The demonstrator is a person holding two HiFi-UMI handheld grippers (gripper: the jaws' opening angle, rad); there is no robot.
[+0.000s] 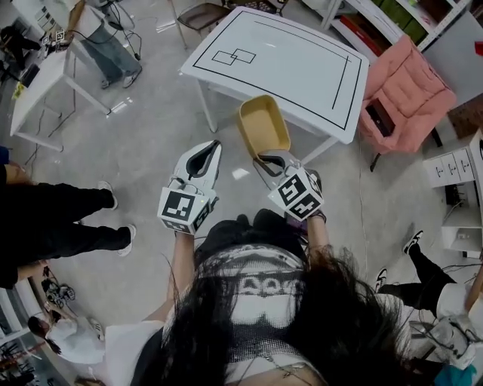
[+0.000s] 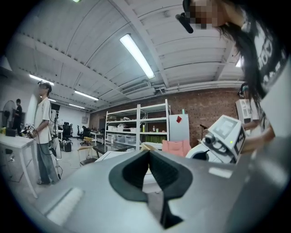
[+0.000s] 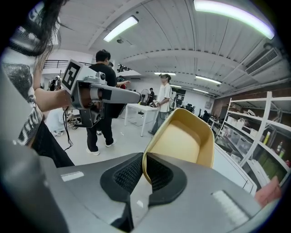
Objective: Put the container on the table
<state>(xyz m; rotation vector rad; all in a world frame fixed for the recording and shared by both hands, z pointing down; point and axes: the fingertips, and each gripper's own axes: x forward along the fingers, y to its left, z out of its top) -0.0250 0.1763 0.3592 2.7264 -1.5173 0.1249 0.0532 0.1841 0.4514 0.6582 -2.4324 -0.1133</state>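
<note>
A tan rectangular container (image 1: 263, 126) hangs in the air just short of the white table (image 1: 302, 71), which bears black line markings. My right gripper (image 1: 269, 160) is shut on the container's near rim; in the right gripper view the container (image 3: 184, 139) tilts up and away from the right gripper (image 3: 143, 175), its rim pinched between the two pads. My left gripper (image 1: 204, 157) hovers beside it to the left, shut with nothing between its pads. In the left gripper view the left gripper (image 2: 148, 166) points toward shelves, with the right gripper's body at the right.
A pink cushioned chair (image 1: 404, 94) stands right of the table. A second white desk (image 1: 41, 83) is at far left with a person (image 1: 113, 45) by it. Another person's dark legs (image 1: 68, 219) are at my left. Shelving (image 1: 385, 19) lines the far right.
</note>
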